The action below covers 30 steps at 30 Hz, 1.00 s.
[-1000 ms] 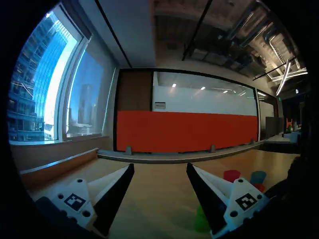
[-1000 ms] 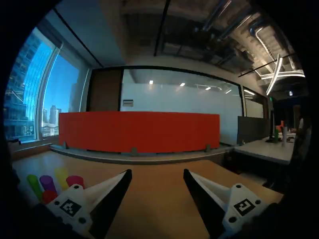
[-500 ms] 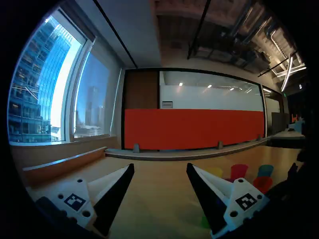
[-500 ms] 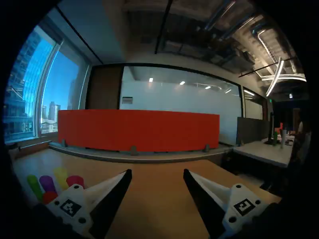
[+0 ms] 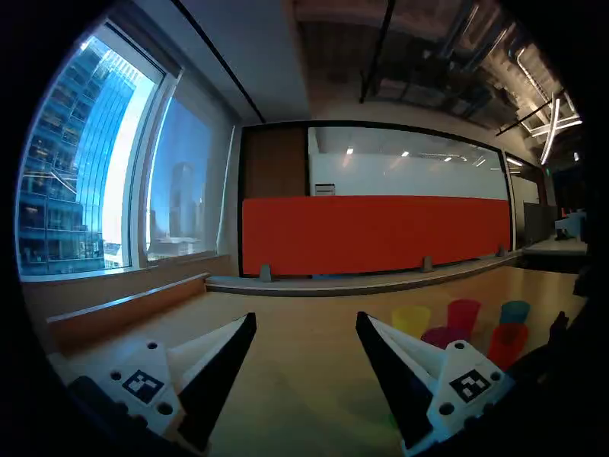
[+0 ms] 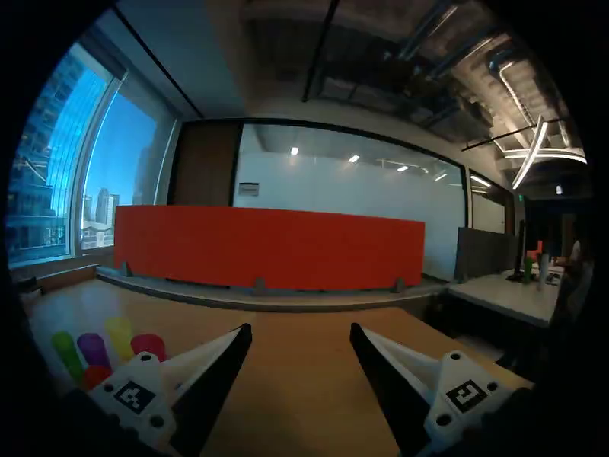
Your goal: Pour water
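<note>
Left gripper and right gripper: jaws released, empty. Cups crowd at four o'clock on the bench; reaching for one risks toppling its close-packed neighbours.

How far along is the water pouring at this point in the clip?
Done: nothing visible. In hand: nothing; the left gripper and right gripper are both open and empty over the wooden table. The coloured cups stand upright in a cluster on the table, none gripped; whether any holds water cannot be told. Left: grasping a cup and the pour itself.
</note>
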Each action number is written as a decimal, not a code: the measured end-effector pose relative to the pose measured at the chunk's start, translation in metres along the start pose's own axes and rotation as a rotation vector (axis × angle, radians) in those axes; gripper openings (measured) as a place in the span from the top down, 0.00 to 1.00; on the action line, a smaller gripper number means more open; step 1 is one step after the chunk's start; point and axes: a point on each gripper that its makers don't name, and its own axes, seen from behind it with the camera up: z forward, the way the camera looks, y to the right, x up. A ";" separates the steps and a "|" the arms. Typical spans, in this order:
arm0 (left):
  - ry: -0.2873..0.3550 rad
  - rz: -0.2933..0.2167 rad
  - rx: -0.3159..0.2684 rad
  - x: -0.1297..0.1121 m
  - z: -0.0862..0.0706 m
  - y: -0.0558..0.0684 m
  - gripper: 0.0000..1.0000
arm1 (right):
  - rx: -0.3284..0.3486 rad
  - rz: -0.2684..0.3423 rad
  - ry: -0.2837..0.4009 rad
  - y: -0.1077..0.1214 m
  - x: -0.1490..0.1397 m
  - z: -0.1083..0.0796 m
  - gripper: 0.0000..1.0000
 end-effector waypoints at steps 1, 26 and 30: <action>0.001 -0.001 0.000 0.000 0.000 0.000 0.03 | 0.001 -0.001 -0.001 -0.001 0.000 0.000 0.00; 0.008 0.003 -0.007 0.001 0.008 0.012 0.02 | -0.007 0.006 -0.001 0.005 0.004 -0.004 0.00; 0.006 0.003 -0.010 0.000 0.010 0.015 0.03 | -0.007 0.009 0.000 0.006 0.004 -0.004 0.00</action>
